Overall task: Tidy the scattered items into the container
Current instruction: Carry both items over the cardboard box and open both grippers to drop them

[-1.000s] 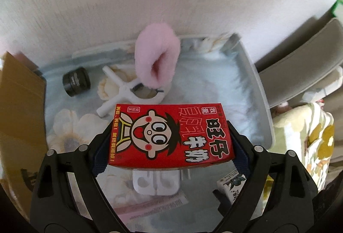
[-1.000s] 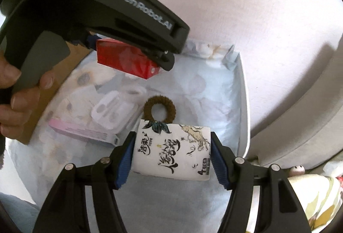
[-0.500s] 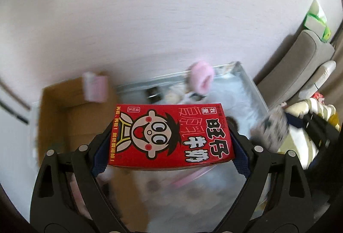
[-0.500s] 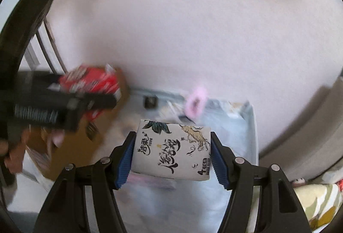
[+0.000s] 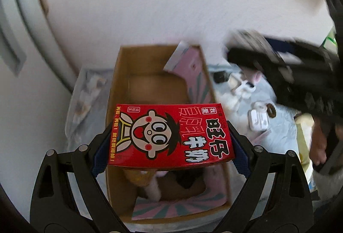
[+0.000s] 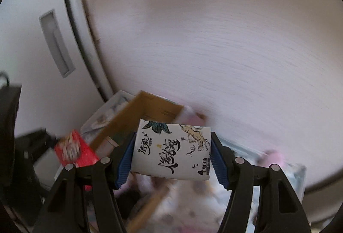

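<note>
My left gripper [image 5: 170,143] is shut on a red milk carton [image 5: 169,136] with a cartoon face, held above the open cardboard box [image 5: 115,91]. Inside the box lie a pink booklet [image 5: 188,66] and several soft items, partly hidden under the carton. My right gripper [image 6: 171,153] is shut on a white tissue pack [image 6: 171,151] with black lettering, close to the box [image 6: 150,106]. The red carton [image 6: 74,150] shows blurred at the left of the right wrist view. The right gripper shows blurred at the right of the left wrist view.
A floral cloth [image 5: 276,126] covers the surface right of the box, with a white earbud case [image 5: 258,120], a brown hair tie [image 5: 271,109], a small dark jar [image 5: 220,76] and a white clip [image 5: 242,88]. A white wall and a grey cabinet door [image 6: 32,51] stand behind.
Both grippers swung left from the floral cloth toward the cardboard box. The left one now holds the carton over the box opening. Each still grips its item.
</note>
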The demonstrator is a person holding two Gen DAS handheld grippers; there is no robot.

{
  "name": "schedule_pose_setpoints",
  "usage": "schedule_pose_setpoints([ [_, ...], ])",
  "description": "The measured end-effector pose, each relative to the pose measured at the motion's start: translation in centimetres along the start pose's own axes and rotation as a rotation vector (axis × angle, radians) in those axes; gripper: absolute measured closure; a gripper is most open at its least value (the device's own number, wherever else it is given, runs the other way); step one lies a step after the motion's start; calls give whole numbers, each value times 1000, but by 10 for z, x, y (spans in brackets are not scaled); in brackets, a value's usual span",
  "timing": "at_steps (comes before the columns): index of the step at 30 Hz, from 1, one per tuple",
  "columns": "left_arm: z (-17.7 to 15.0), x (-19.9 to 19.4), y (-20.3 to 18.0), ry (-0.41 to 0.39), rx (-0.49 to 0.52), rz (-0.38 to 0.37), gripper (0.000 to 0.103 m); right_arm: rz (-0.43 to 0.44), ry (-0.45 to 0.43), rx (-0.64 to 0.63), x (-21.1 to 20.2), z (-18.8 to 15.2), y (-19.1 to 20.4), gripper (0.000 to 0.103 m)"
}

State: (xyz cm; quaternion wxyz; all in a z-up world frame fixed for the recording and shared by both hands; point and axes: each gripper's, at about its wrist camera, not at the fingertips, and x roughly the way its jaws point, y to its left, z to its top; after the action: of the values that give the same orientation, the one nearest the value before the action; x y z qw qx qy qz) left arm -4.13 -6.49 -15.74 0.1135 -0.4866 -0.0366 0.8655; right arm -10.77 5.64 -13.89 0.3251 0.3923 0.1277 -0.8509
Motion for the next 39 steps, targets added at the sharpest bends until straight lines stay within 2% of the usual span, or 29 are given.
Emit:
schedule_pose_setpoints([
  [4,-13,20,11,38,-16,-23,12,33,85,-8,52,4,13,42],
  [7,-21,39,13,84,-5,-28,12,12,151,-12,84,7,17,42],
  [12,-28,57,10,130,42,-33,12,-1,189,-27,108,7,20,42],
  [17,-26,65,5,134,80,-23,12,-3,200,-26,114,10,20,42],
  [21,-21,64,5,133,87,-35,12,40,211,-12,118,13,22,41],
  [23,-21,64,3,131,98,-49,11,49,226,-2,120,14,22,34],
  [25,-20,64,1,137,109,-19,6,44,211,8,117,15,20,25],
  [28,-20,64,1,132,108,-1,3,57,201,41,109,17,12,23],
  [37,-22,47,23,97,-8,-32,3,50,180,88,98,13,6,23],
  [39,-20,45,32,94,-45,-59,3,50,177,87,95,11,8,23],
])
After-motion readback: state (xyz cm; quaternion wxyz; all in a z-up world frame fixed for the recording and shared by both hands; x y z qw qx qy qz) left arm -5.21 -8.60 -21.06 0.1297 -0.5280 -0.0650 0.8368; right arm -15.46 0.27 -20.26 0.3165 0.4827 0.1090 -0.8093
